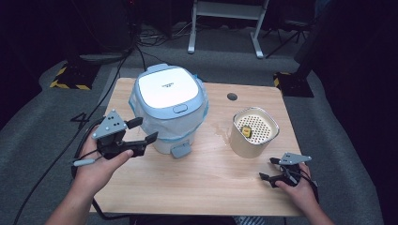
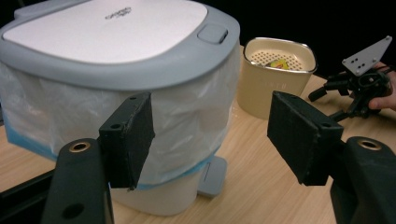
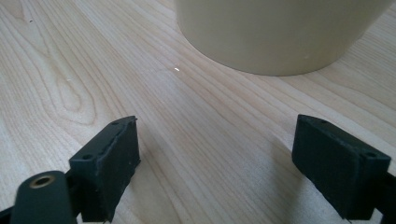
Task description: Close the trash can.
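Wooden table [image 1: 202, 187], dark room beyond; I hold my left gripper [image 1: 141, 133] with jaws apart at the bagged bin [image 1: 169, 108], likely for its lid, while my right gripper [image 1: 272, 168] rests open near the beige container [image 1: 253, 133]

Layout of the table [image 1: 197, 187]

The lidded bin [image 1: 168, 105] stands at the left rear, its pedal [image 1: 180, 150] toward the front edge. The perforated container [image 1: 254, 131] stands right of centre, well apart from the bin, with a small item [image 1: 246, 132] in it. A hole [image 1: 232, 96] lies near the rear edge, between them.
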